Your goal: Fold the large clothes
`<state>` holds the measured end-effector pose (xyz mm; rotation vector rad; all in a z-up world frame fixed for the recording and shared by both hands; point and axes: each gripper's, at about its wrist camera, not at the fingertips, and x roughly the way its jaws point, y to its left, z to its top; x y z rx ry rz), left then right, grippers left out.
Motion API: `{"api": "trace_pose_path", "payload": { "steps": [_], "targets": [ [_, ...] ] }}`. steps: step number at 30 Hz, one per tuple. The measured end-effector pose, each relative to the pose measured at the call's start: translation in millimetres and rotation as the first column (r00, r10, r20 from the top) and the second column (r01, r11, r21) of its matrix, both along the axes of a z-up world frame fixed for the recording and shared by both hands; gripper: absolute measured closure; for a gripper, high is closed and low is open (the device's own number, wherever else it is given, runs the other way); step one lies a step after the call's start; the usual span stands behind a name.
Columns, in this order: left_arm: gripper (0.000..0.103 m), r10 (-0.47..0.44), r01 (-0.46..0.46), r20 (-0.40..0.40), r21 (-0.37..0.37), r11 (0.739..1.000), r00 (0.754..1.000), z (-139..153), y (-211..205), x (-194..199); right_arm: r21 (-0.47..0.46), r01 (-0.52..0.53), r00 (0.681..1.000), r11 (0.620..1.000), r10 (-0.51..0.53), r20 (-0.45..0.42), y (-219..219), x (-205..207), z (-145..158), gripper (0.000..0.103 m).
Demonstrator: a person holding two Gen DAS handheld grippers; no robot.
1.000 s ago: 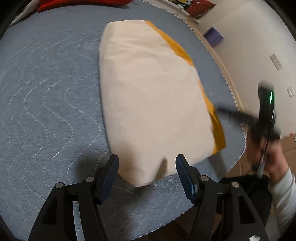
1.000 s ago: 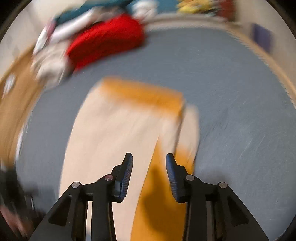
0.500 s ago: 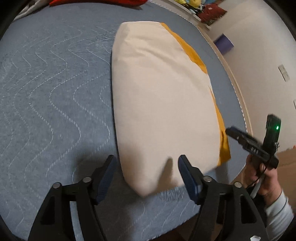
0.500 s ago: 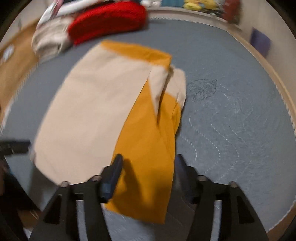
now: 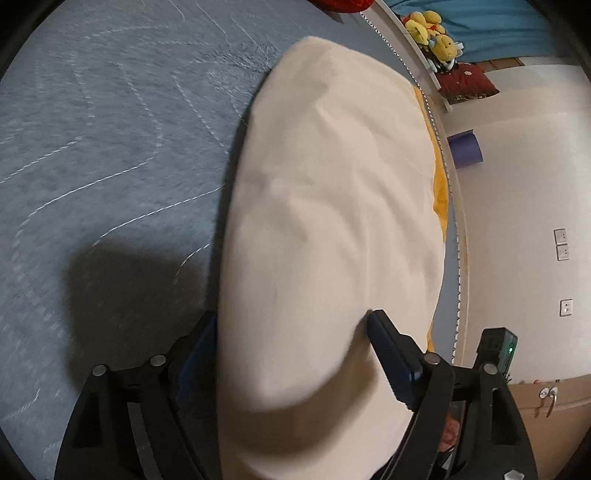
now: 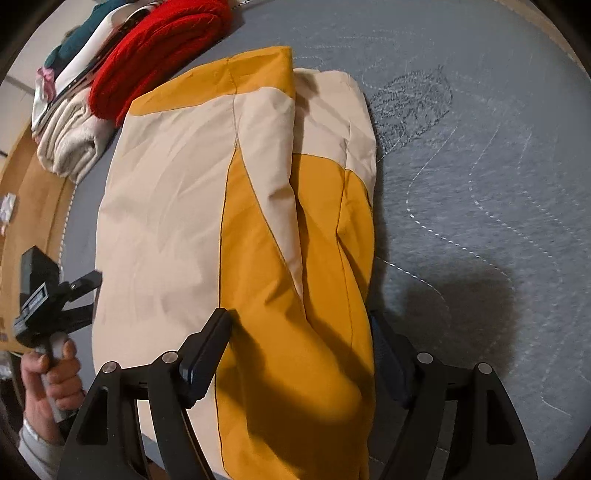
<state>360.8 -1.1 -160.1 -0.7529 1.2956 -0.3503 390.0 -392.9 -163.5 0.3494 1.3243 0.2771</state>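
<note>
A folded cream and mustard garment (image 5: 332, 184) lies on the blue-grey quilted mat (image 5: 110, 129). My left gripper (image 5: 291, 321) is low over its near cream corner. The jaws are opening, with the fabric bulging between the fingers and hiding part of the left one. The right wrist view shows the same garment (image 6: 166, 184) from its mustard side. My right gripper (image 6: 297, 319) stands open and straddles the mustard near end, whose edge covers part of the right finger. A hand (image 6: 48, 373) holds the left gripper at that view's left edge.
A red folded garment (image 6: 159, 48), a cream fleece roll (image 6: 70, 147) and more clothes are piled at the mat's far left. Yellow plush toys (image 5: 432, 33) and a purple block (image 5: 465, 146) sit along the wall. The mat's edge (image 5: 456, 258) runs close beside the garment.
Both grippers have dropped toward the garment and rolled, and their jaws have spread wider. The garment's near end now sits between each pair of fingers.
</note>
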Motion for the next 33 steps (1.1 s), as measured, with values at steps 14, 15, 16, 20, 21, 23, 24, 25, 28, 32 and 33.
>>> {"api": "trace_pose_path", "payload": {
  "steps": [14,15,16,20,21,23,24,25,28,32,33],
  "targets": [
    [0.061,-0.062,0.055,0.132,0.060,0.997,0.989,32.7,-17.4,20.8,0.048,0.059,0.996,0.997,-0.062,0.061,12.5,-1.8,-0.2,0.080],
    [0.062,-0.063,0.053,0.153,0.067,0.996,0.986,42.9,-13.4,22.2,0.042,0.062,0.995,0.997,-0.065,0.073,16.7,-1.5,2.9,0.083],
    [0.062,-0.056,0.043,0.172,0.079,0.996,0.983,53.1,-6.7,23.8,0.030,0.049,0.995,0.998,-0.052,0.091,23.4,-0.8,6.9,0.084],
    [0.062,0.001,-0.032,0.221,0.136,0.990,0.975,79.2,38.6,20.5,0.082,-0.016,0.987,0.997,0.003,0.160,54.3,8.6,25.4,0.087],
    [0.062,0.024,-0.057,0.227,0.140,0.988,0.974,82.6,55.6,19.9,0.116,-0.035,0.981,0.993,0.013,0.191,64.8,13.5,33.1,0.088],
    [0.058,0.056,-0.090,0.218,0.145,0.985,0.974,79.3,85.5,18.0,0.150,-0.056,0.975,0.987,0.022,0.222,80.2,21.1,40.6,0.089],
    [0.055,0.076,-0.107,0.192,0.154,0.982,0.978,71.5,102.3,17.7,0.148,-0.076,0.973,0.986,0.041,0.229,91.3,24.6,41.4,0.089],
    [0.053,0.100,-0.125,0.154,0.161,0.979,0.983,62.0,115.3,17.0,0.135,-0.099,0.971,0.986,0.067,0.228,101.2,25.9,39.3,0.089],
    [0.053,0.149,-0.163,0.090,0.181,0.970,0.985,50.4,136.9,9.5,0.049,-0.138,0.974,0.989,0.126,0.190,117.7,21.7,26.6,0.086],
    [0.049,-0.035,0.007,0.120,0.222,0.975,0.992,73.0,112.6,-9.3,-0.015,-0.126,0.976,0.992,0.126,0.175,113.7,14.3,26.4,0.080],
    [0.047,-0.092,0.062,0.112,0.251,0.966,0.989,73.9,103.0,-14.4,-0.026,-0.116,0.977,0.993,0.118,0.177,111.5,13.5,29.4,0.080]
  ]
}}
